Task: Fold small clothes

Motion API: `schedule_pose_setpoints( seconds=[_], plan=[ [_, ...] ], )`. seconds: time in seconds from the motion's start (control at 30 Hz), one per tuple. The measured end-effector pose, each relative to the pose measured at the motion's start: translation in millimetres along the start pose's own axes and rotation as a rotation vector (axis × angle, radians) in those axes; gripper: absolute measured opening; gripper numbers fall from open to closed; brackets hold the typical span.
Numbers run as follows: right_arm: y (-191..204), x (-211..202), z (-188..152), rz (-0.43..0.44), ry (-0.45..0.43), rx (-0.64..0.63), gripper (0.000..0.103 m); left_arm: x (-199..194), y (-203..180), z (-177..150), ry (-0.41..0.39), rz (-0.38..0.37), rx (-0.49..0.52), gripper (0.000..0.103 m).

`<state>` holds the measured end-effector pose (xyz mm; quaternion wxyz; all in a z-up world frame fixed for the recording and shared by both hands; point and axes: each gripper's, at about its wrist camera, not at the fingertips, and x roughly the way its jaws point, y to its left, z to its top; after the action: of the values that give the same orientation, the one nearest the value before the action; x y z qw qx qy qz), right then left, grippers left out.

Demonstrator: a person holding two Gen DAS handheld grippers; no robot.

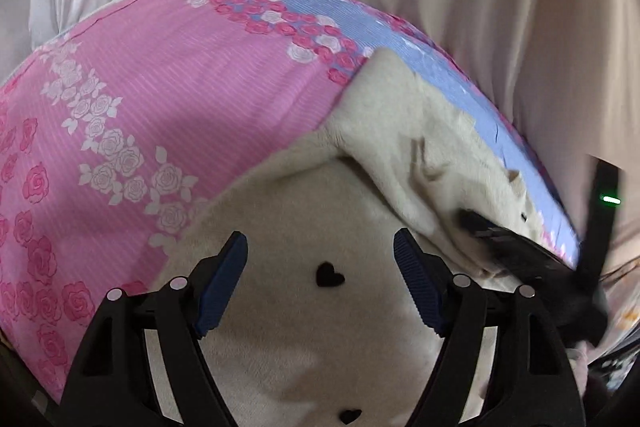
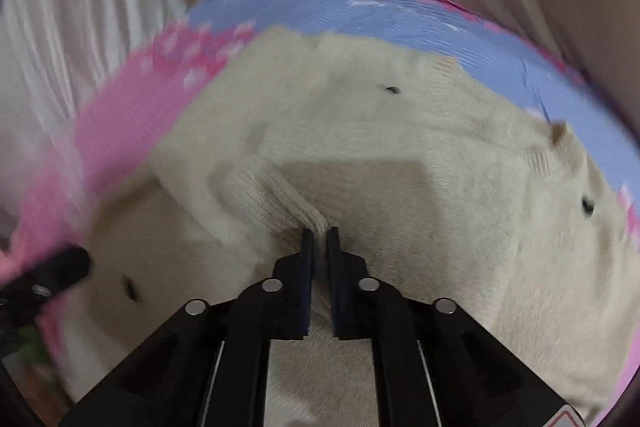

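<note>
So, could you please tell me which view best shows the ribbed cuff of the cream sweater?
The right wrist view: the ribbed cuff sits centred, pinched in the right tongs. The left wrist view shows only blurred sweater folds there.

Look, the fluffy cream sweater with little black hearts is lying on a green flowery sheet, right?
Not quite. The sheet is pink with roses and a blue band, not green; the left wrist view shows it clearly. The rest holds: the cream sweater with little black hearts does lie on it.

Soft indoor light, motion-blurred fisheye edges
</note>
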<state>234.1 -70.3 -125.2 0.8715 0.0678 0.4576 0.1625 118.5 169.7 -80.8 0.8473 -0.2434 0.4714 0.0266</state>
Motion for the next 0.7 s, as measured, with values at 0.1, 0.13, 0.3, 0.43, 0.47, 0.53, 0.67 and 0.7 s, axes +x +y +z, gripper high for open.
schedule_pose_setpoints(
  seconds=[0.1,0.13,0.3,0.43,0.47,0.53,0.67,0.7],
  plan=[
    [-79.1,-75.1,-6.9,0.077,-0.193,0.313,0.006,4.8,6.8,11.8,0.02,-0.075,-0.064,0.074],
    [-108.4,-93.8,-18.7,0.089,-0.239,0.416,0.006,9.5,7.6,16.2,0.039,-0.119,-0.097,0.074],
    [-218.1,-114.1,-105.3,-0.04,-0.204,0.739,0.009,52.1,-8.2,34.1,0.13,-0.262,-0.221,0.077],
    [-242.8,-105.3,-139.4,-0.024,-0.187,0.861,0.013,89.3,-8.6,43.0,0.171,-0.256,-0.337,0.075],
    [-242.2,-105.2,-140.8,-0.018,-0.192,0.873,0.016,93.3,-6.9,45.1,0.163,-0.252,-0.365,0.074],
    [-241.5,-111.2,-139.6,0.001,-0.215,0.862,0.033,92.4,-8.6,51.3,0.138,-0.251,-0.371,0.067],
    [-232.8,-109.4,-119.4,-0.007,-0.247,0.823,0.077,91.6,-8.9,64.8,0.112,-0.258,-0.361,0.06],
    [-232.5,-101.3,-113.5,-0.016,-0.221,0.813,0.077,93.0,-8.2,67.0,0.112,-0.252,-0.361,0.057]
  ],
)
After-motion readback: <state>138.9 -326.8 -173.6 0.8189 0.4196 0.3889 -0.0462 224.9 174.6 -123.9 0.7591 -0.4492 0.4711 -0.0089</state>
